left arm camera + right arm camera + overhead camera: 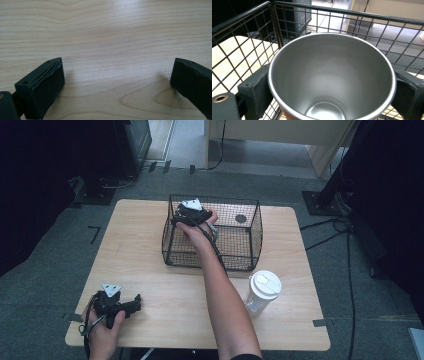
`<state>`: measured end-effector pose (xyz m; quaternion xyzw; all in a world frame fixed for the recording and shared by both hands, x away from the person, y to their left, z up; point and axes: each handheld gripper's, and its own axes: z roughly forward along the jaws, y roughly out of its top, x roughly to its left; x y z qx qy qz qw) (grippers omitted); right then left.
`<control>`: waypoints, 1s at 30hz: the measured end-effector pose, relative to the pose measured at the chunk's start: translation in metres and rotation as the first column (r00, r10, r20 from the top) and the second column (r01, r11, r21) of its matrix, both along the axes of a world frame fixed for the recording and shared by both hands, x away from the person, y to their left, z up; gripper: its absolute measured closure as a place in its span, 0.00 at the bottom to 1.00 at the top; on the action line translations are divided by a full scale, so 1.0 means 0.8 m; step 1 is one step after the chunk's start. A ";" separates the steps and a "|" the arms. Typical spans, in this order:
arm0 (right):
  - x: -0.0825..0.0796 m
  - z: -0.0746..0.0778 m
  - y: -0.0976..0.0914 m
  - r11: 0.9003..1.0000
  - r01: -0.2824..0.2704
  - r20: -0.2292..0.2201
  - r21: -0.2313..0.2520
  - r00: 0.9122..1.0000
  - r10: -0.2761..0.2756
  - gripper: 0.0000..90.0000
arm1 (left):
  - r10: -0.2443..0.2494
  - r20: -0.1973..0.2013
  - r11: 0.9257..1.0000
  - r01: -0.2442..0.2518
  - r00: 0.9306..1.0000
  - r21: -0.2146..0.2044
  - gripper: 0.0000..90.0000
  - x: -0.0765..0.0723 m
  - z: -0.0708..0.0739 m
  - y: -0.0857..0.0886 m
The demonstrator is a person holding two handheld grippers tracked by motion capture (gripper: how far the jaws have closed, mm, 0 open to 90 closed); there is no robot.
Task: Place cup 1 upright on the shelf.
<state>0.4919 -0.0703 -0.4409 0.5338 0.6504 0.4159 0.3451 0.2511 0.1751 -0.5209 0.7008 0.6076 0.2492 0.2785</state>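
Two grippers are held over a wooden table (165, 285). The right gripper (332, 100) is reached into the far left corner of a black wire basket (245, 237), which stands on the far half of the table. Its jaws are clamped on a steel cup (332, 75), one pad pressed against each side just under the rim. The cup is held upright inside the basket, close to the wire walls, and its open mouth and bare inside are seen in the right gripper view. The left gripper (134, 304) is held low at the near left corner of the table, with its jaws spread wide apart over bare wood. A clear tumbler with a white lid (262, 291) is stood on the table just near of the basket's right end, beside the right forearm.
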 end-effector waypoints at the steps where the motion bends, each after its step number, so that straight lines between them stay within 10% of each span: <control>1: 0.000 0.000 -0.001 1.000 0.003 -0.005 0.004 1.000 -0.003 0.08 | 0.000 0.000 1.000 0.000 1.000 0.000 0.00 0.000 0.000 0.000; 30: -0.018 0.030 -0.019 0.998 -0.024 -0.009 0.061 1.000 0.024 0.00 | -0.007 -0.002 1.000 0.007 1.000 0.004 0.00 -0.001 0.000 0.000</control>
